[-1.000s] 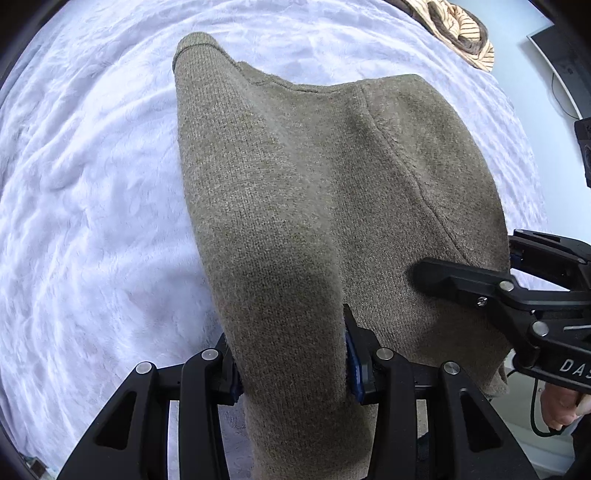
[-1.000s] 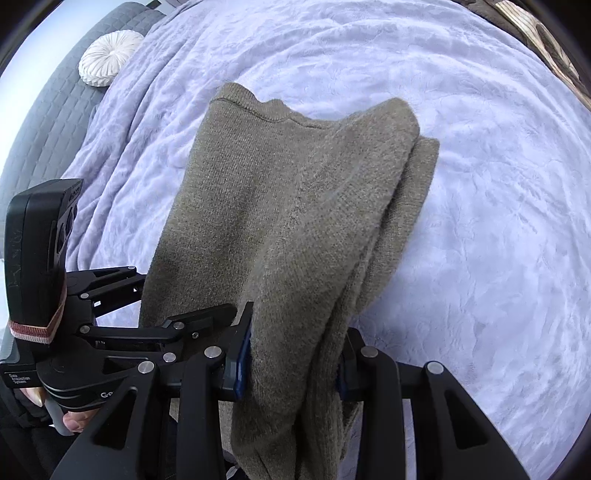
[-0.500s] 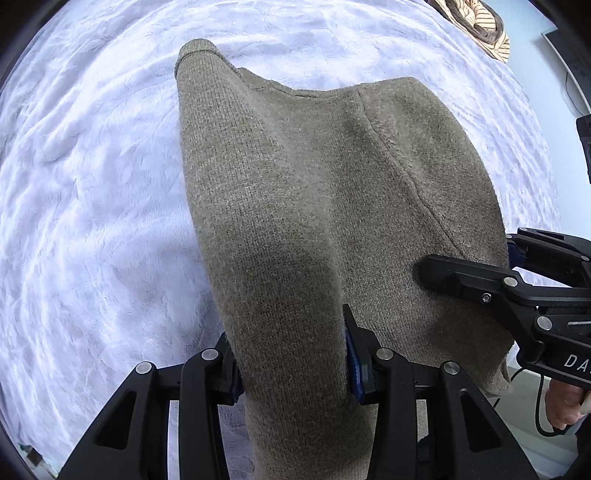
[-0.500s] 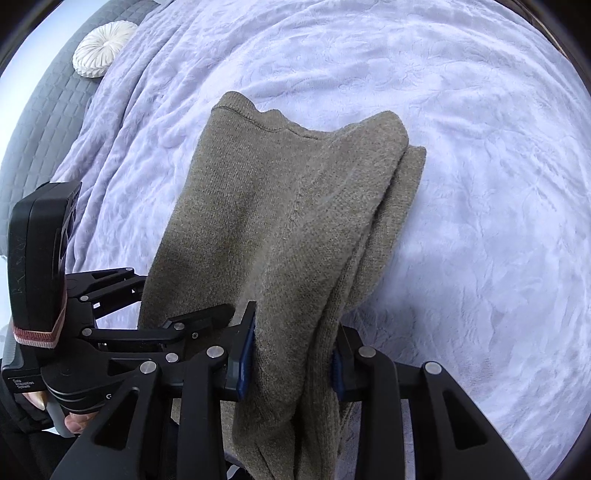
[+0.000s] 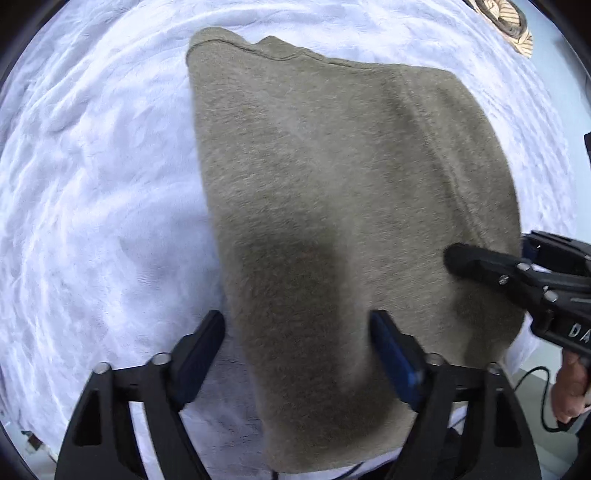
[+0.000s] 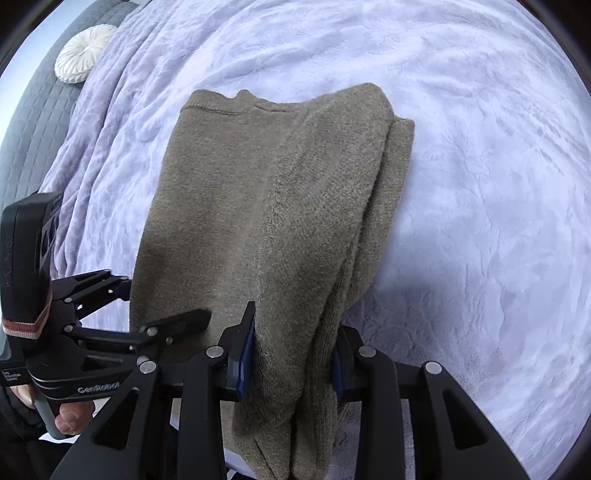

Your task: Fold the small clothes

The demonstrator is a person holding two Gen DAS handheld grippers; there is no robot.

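Observation:
An olive-brown knit sweater (image 5: 332, 192) lies folded lengthwise on the white bedspread (image 5: 92, 184), with its near hem hanging over the bed edge. My left gripper (image 5: 299, 339) is open, its jaws spread wide on either side of the hem. In the right wrist view the same sweater (image 6: 266, 206) shows stacked layers along its right side. My right gripper (image 6: 291, 354) is shut on the sweater's near right hem. The left gripper (image 6: 173, 317) also shows at the lower left of the right wrist view, and the right gripper (image 5: 480, 258) shows at the right of the left wrist view.
A round white cushion (image 6: 85, 53) lies on a grey quilted cover (image 6: 33, 122) at the far left. A striped brown garment (image 5: 506, 22) lies at the far right of the bed. A black cable (image 5: 546, 402) hangs beyond the near bed edge.
My left gripper has opened and let go of the sweater's hem. My right gripper keeps its hold. The sweater has settled a little lower on the bed.

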